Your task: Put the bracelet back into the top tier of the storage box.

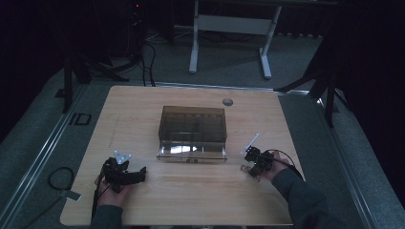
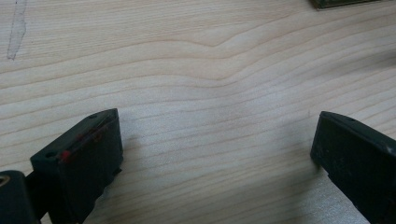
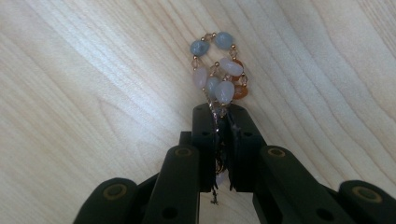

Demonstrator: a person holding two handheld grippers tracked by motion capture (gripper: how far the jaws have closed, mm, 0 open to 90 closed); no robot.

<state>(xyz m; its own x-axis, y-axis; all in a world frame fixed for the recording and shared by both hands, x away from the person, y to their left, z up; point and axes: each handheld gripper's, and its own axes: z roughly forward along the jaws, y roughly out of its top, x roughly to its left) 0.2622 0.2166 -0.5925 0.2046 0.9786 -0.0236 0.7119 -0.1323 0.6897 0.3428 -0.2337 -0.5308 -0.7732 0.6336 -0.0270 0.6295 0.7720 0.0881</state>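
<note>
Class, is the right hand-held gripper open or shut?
Shut: the right hand-held gripper clamps the beaded bracelet, pads pressed on its strand.

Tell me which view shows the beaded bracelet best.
The right gripper view: the beaded bracelet sits close up, pinched between the right hand-held gripper jaws, blue, pink and orange beads distinct. The high view shows that hand-held gripper small and dim, beads unreadable. The left gripper view shows bare table.

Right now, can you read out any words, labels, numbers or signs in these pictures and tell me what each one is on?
"ID": dark letters on the floor left of the table, read from the high view.
No text shows on the smoky plastic box, the bead bracelet or the claws.
</note>
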